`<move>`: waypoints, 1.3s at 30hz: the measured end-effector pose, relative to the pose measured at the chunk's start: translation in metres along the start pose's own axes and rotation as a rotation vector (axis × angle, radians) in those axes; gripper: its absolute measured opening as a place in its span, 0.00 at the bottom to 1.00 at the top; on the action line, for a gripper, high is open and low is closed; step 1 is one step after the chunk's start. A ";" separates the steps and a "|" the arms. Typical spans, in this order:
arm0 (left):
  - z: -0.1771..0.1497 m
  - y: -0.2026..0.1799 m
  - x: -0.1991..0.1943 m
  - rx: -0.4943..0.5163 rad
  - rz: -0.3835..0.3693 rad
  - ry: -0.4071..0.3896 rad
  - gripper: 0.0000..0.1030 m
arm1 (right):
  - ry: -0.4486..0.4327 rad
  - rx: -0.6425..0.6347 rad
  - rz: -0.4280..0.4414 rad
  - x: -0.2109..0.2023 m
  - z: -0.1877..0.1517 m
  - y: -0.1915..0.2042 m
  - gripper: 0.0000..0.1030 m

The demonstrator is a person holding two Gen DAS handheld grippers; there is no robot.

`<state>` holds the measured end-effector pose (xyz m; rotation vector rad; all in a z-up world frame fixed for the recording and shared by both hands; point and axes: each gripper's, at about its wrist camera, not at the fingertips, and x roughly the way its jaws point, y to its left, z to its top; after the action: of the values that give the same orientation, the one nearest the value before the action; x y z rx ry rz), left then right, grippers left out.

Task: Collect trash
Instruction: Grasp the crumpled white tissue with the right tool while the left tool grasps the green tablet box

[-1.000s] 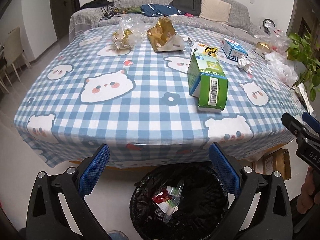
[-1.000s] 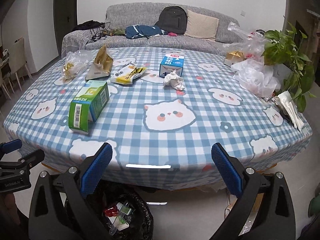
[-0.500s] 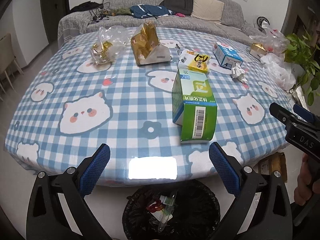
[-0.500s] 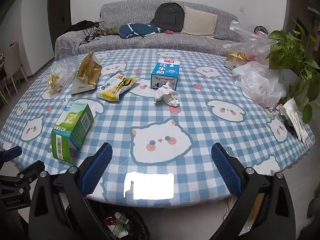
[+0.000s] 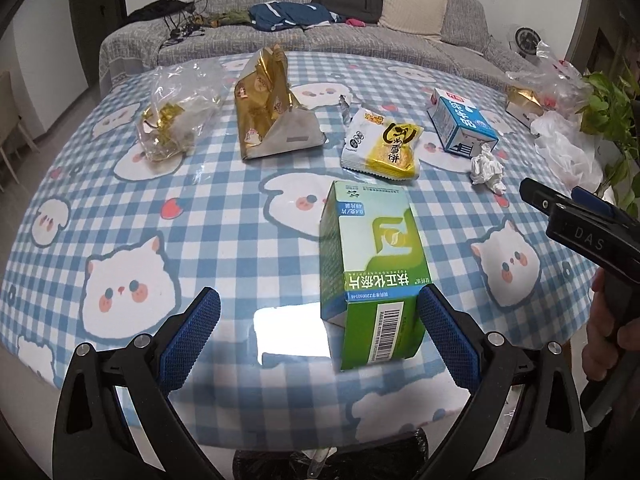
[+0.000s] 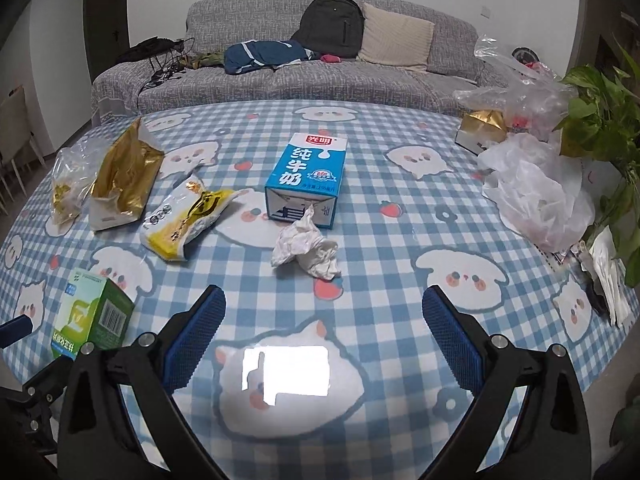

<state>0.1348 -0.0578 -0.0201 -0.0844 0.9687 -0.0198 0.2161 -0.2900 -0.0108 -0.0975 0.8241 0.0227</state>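
Observation:
My left gripper [image 5: 318,322] is open over the near edge of the table; its right pad lies against the near end of a green box [image 5: 374,264] lying flat. Beyond lie a yellow snack packet [image 5: 384,146], a gold bag [image 5: 266,104], a clear bag of gold wrappers [image 5: 174,116], a blue milk carton [image 5: 462,122] and a crumpled tissue [image 5: 488,168]. My right gripper [image 6: 322,320] is open and empty, just short of the crumpled tissue [image 6: 308,246], with the milk carton [image 6: 308,178] behind it. The green box [image 6: 94,318] shows at its lower left.
A black bin [image 5: 328,462] peeks out under the table's near edge. White plastic bags [image 6: 536,196] and a potted plant [image 6: 600,120] crowd the right side. A grey sofa [image 6: 320,68] with a backpack stands behind the checked tablecloth [image 6: 400,240].
Both grippers have risen and moved forward over the table. The bin has slipped almost out of view, and the green box and the tissue now sit much closer.

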 end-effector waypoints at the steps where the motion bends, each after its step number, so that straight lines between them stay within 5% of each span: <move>1: 0.003 -0.002 0.003 0.003 -0.003 0.000 0.95 | 0.004 0.004 -0.001 0.006 0.004 -0.002 0.89; 17: 0.034 -0.021 0.036 -0.001 -0.023 0.039 0.93 | 0.045 0.037 0.035 0.063 0.036 -0.001 0.73; 30: 0.033 -0.014 0.046 -0.023 -0.025 0.068 0.52 | 0.103 0.051 0.084 0.081 0.032 0.001 0.42; 39: 0.031 -0.013 0.044 -0.008 -0.012 0.060 0.45 | 0.108 0.047 0.100 0.082 0.031 0.003 0.26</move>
<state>0.1857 -0.0717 -0.0381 -0.0974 1.0286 -0.0302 0.2940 -0.2856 -0.0506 -0.0128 0.9364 0.0929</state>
